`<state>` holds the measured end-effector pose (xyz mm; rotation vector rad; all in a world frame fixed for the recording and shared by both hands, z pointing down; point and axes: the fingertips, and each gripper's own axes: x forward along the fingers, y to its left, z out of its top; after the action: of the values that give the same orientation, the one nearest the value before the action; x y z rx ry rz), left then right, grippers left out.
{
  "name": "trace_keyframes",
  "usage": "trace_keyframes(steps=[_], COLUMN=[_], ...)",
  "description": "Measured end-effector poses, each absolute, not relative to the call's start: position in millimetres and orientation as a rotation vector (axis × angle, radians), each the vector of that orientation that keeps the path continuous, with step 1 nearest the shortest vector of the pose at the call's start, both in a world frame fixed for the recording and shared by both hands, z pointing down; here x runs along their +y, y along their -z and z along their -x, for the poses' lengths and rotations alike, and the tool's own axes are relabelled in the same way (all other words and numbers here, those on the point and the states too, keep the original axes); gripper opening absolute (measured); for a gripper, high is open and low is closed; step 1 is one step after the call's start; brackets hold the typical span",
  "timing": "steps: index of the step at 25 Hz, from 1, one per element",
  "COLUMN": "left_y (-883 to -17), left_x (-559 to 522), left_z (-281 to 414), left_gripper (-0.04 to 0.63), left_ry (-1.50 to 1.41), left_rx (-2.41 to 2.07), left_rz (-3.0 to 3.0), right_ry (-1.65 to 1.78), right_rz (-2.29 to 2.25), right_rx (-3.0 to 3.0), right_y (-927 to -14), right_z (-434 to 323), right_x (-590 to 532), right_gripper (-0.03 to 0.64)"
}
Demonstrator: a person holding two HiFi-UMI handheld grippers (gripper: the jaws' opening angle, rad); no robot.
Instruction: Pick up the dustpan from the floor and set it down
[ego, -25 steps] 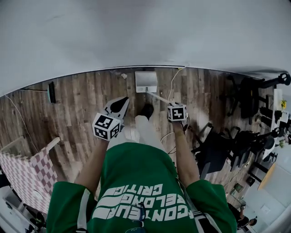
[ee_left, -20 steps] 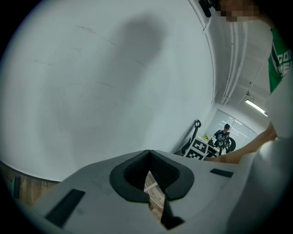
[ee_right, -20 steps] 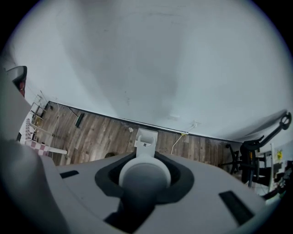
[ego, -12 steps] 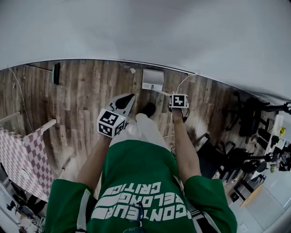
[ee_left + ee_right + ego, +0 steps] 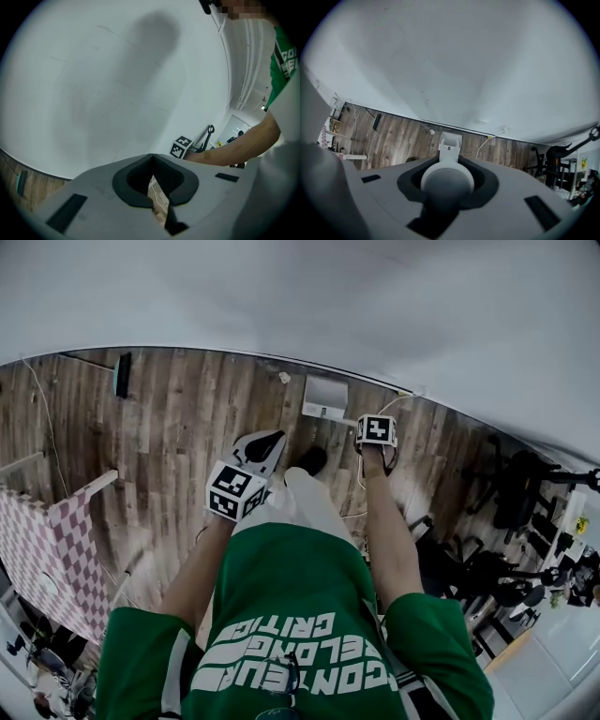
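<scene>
The right tongs (image 5: 448,174) are closed around the white round handle of the dustpan (image 5: 450,142). We see the pan at the far end of this handle, at the foot of the wall (image 5: 281,296) and over the wood floor (image 5: 178,446). Whether it touches the floor, we cannot tell. The left tongs (image 5: 152,161) are closed at the tips and hold nothing. A black shoe (image 5: 309,461) shows between the 2 tongs.
</scene>
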<state>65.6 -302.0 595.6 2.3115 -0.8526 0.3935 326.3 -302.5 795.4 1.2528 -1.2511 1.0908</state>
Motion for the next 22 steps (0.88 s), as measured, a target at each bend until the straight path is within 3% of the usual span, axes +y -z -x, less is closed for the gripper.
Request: trace_keyframes(steps=[8, 10, 13, 22], left_y=[-597.0, -594.7, -591.5, -577.6], left_x=[-310.1, -312.4, -318.6, -338.6], left_z=[-56.3, -53.9, -47.6, -28.3], left_gripper=[-0.003, -0.003, -0.003, -0.003], left_ry=[-0.396, -0.396, -0.397, -0.367], left_rx=[-0.838, -0.829, -0.816, -0.76], left_rz=[-2.329, -2.342, -2.362, -2.411], right_ry=[-1.117, -1.113, -1.116, -0.964], right_rz=[-1.234, -1.242, -1.277, -1.455], right_rx=[-1.239, -1.243, -1.265, -1.379], right_y=[-797.6, -797.0, -789.9, -711.0], right_z=[-325.4, -326.8, -325.4, -325.6], right_x=[-312.3, -310.3, -307.2, -301.0], right_gripper=[0.115, 0.174, 0.209, 0.219])
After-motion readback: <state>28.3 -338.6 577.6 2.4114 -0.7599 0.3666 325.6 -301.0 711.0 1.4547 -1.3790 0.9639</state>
